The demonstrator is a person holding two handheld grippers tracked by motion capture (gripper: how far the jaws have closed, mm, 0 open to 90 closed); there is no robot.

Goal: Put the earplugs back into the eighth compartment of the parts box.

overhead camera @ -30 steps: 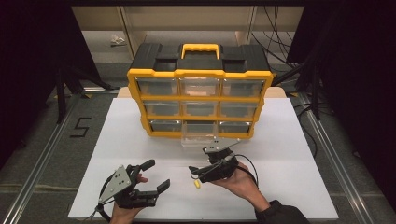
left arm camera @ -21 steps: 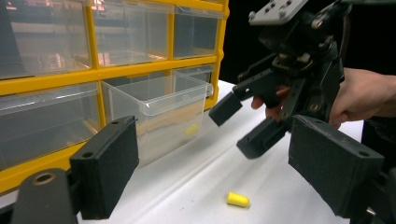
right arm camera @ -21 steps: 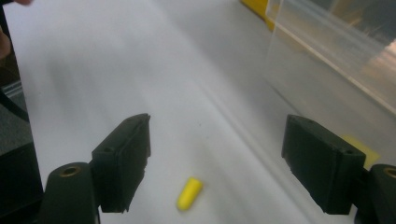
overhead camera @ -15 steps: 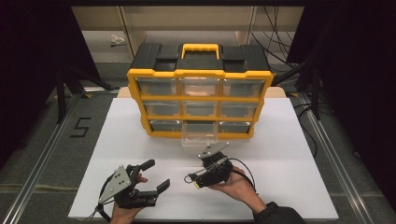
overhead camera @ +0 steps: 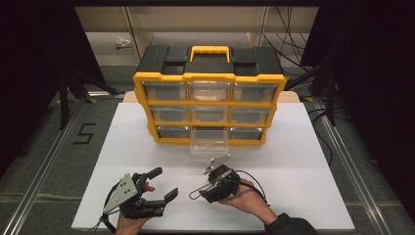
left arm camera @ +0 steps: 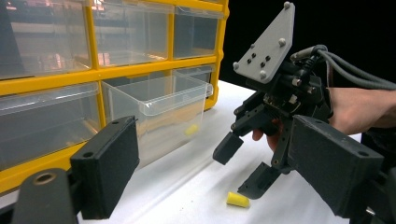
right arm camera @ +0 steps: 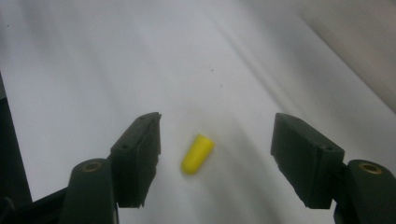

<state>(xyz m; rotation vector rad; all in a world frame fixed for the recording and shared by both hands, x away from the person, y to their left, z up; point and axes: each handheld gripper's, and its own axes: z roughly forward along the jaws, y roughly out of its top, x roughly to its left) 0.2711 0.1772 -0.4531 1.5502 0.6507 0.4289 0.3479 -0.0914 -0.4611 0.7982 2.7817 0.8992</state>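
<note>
The yellow-and-black drawer cabinet [overhead camera: 210,95] stands at the far edge of the white bench [overhead camera: 313,161], and its bottom middle drawer [overhead camera: 209,142] is pulled out toward you, with one yellow earplug [left arm camera: 191,129] already lying inside it. Your left gripper [overhead camera: 159,183] has kept its place near the bench's near left corner, jaws spread and nothing between them.

What has changed is on your right. Since a second ago your right gripper [overhead camera: 198,192] has dropped lower toward the bench surface near the near edge, and its jaws have just been closing. They now straddle the loose yellow earplug [right arm camera: 197,154], which lies on its side on the bare bench between the pads, but neither pad touches it yet; the gripper is still released.

So you look to be in the pick-up step: the plug is bracketed but not gripped. It sits nearer the left pad, so expect it to be nudged sideways as you close.
</note>
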